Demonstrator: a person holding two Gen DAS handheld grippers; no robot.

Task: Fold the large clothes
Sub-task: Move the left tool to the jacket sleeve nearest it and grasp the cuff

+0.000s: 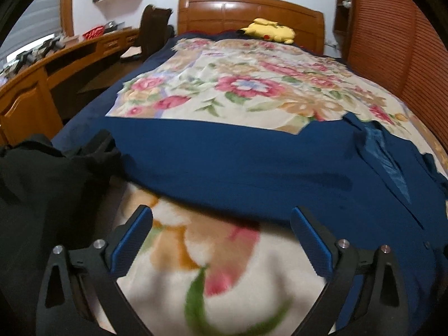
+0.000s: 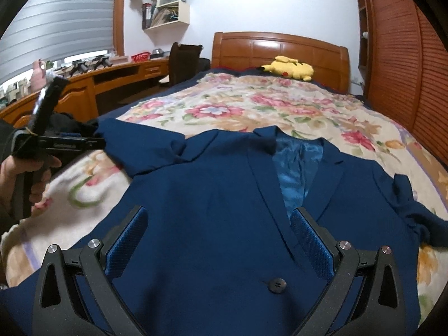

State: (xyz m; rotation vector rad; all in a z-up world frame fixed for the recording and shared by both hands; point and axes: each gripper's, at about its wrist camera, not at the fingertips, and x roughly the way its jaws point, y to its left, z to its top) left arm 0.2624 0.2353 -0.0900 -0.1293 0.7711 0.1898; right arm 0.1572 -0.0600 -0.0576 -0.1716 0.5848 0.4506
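Right wrist view, blue jacket (image 2: 212,196) lay flat on floral bed (image 2: 308,106); right claw (image 2: 218,232) gaped empty above it; left claw (image 1: 221,232) likewise wide, holding nothing

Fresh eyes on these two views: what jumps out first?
A navy suit jacket lies front-up across the near end of the floral blanket, its shiny blue lining showing. A yellow plush toy sits by the headboard. Both grippers hang over it with jaws open and empty.
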